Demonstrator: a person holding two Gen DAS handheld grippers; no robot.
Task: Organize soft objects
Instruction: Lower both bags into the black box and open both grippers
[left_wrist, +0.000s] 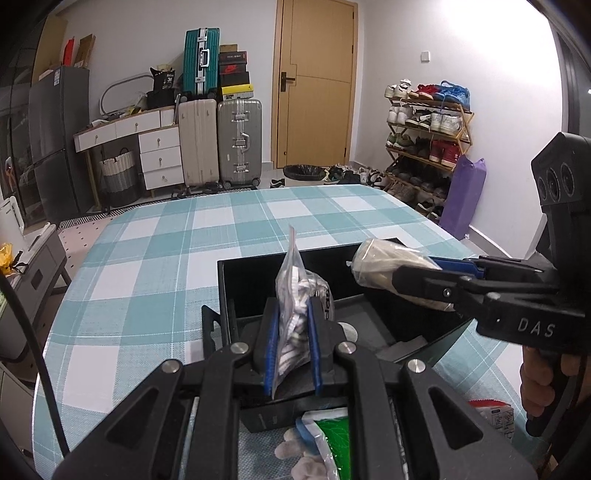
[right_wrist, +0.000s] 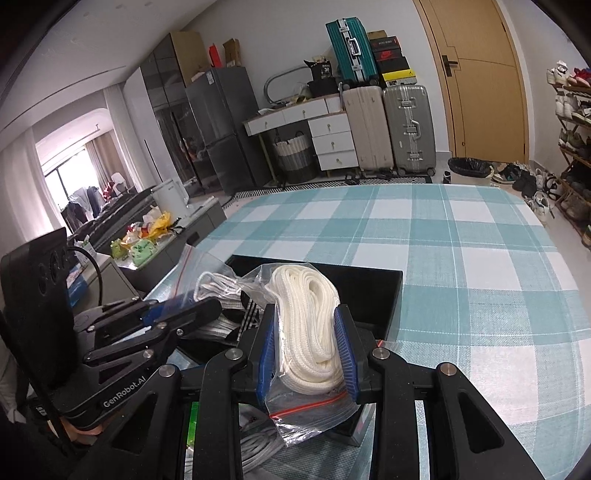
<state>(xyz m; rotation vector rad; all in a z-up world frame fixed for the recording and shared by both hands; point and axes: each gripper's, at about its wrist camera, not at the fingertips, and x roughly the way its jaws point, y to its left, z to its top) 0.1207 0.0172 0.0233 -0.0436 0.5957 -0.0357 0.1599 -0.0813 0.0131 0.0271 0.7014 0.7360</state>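
Left wrist: left gripper (left_wrist: 291, 343) jaws clamp bag of laces (left_wrist: 295, 295) above black box (left_wrist: 236, 284).

Right wrist: right gripper (right_wrist: 306, 350) jaws squeeze bag of white rope (right_wrist: 310, 325) over box; advice: lower fully before release, bags apart.

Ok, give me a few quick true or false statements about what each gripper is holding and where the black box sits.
1. The left gripper is shut on a clear bag. True.
2. The right gripper is open and holds nothing. False: it is shut on a bag of white rope.
3. The black box sits on a checked tablecloth. True.
4. The tablecloth is red and white. False: it is teal and white.
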